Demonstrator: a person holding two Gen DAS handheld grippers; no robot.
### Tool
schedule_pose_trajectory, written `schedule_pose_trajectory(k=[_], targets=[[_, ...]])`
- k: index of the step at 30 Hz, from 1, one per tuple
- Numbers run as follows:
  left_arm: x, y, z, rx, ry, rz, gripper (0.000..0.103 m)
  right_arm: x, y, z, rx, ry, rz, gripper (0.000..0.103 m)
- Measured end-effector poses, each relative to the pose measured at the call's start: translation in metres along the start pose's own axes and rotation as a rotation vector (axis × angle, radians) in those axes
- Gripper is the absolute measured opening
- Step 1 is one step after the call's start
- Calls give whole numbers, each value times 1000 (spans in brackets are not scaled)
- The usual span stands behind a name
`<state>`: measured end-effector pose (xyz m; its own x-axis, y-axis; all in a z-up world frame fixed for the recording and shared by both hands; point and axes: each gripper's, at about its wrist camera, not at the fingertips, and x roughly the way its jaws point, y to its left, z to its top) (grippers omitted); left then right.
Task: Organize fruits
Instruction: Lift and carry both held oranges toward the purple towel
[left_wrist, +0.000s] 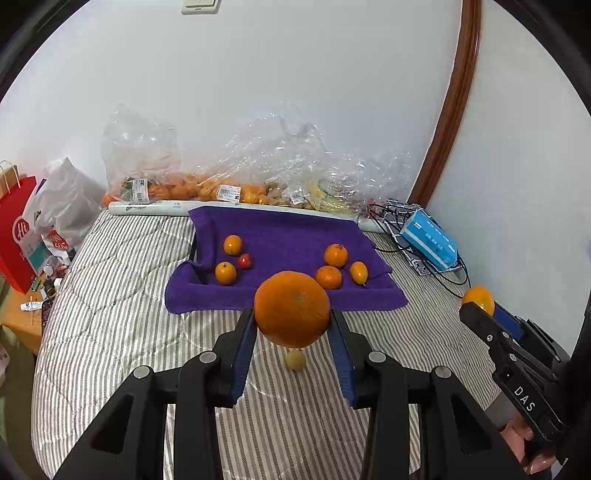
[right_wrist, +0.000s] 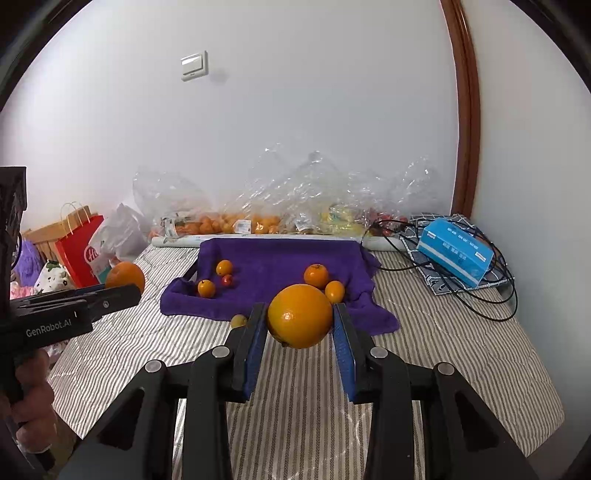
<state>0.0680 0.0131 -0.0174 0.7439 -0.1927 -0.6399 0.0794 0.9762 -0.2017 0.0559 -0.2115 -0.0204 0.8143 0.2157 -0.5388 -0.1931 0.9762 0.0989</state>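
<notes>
My left gripper (left_wrist: 292, 321) is shut on a large orange (left_wrist: 291, 308) and holds it above the striped bed, just in front of the purple towel (left_wrist: 288, 236). My right gripper (right_wrist: 300, 321) is shut on a second large orange (right_wrist: 300, 315), also in front of the towel (right_wrist: 280, 258). On the towel lie two small oranges (left_wrist: 232, 244) and a small red fruit (left_wrist: 244, 261) at the left, and several small oranges (left_wrist: 335, 255) at the right. A small yellow-green fruit (left_wrist: 296, 360) lies on the bed below my left gripper; it also shows in the right wrist view (right_wrist: 238, 320).
Clear plastic bags of fruit (left_wrist: 236, 184) line the wall behind the towel. A blue box (right_wrist: 456, 251) on black cables sits at the right. A red paper bag (left_wrist: 16, 236) and clutter stand off the bed's left edge. The striped bedcover (right_wrist: 424, 350) surrounds the towel.
</notes>
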Motion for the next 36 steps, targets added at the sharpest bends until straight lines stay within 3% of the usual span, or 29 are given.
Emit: schedule_pose_trajectory(k=[19, 36], targets=[[42, 20, 18, -44, 41, -4, 37, 45, -6, 6, 13, 49, -8, 35], [101, 36, 35, -74, 97, -6, 37, 109, -20, 13, 23, 117, -20, 35]])
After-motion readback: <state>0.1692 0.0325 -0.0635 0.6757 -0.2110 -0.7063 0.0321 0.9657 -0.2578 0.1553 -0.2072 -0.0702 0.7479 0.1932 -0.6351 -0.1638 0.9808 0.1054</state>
